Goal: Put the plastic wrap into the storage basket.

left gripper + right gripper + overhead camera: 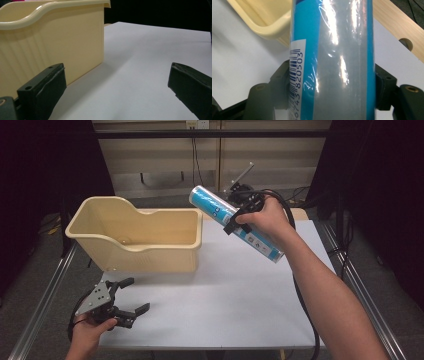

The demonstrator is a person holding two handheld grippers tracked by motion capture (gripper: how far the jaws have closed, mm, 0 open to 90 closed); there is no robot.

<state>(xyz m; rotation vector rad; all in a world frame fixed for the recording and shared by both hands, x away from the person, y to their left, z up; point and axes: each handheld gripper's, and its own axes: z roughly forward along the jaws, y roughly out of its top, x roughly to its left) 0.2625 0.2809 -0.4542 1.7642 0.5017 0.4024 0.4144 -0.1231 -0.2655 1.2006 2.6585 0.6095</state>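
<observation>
One blue-and-silver plastic-wrapped tube [236, 223] is already lifted in the high view, pinched mid-length by the right gripper [234, 219] above the white table [225, 300], just right of the cream plastic bin [135, 237]; placing it seems to remain. The left gripper [131, 296] rests low. In the left gripper view, its jaws stand spread, empty, beside the bin's wall. In the right gripper view, both jaws press the tube's sides, the bin's rim behind.
</observation>
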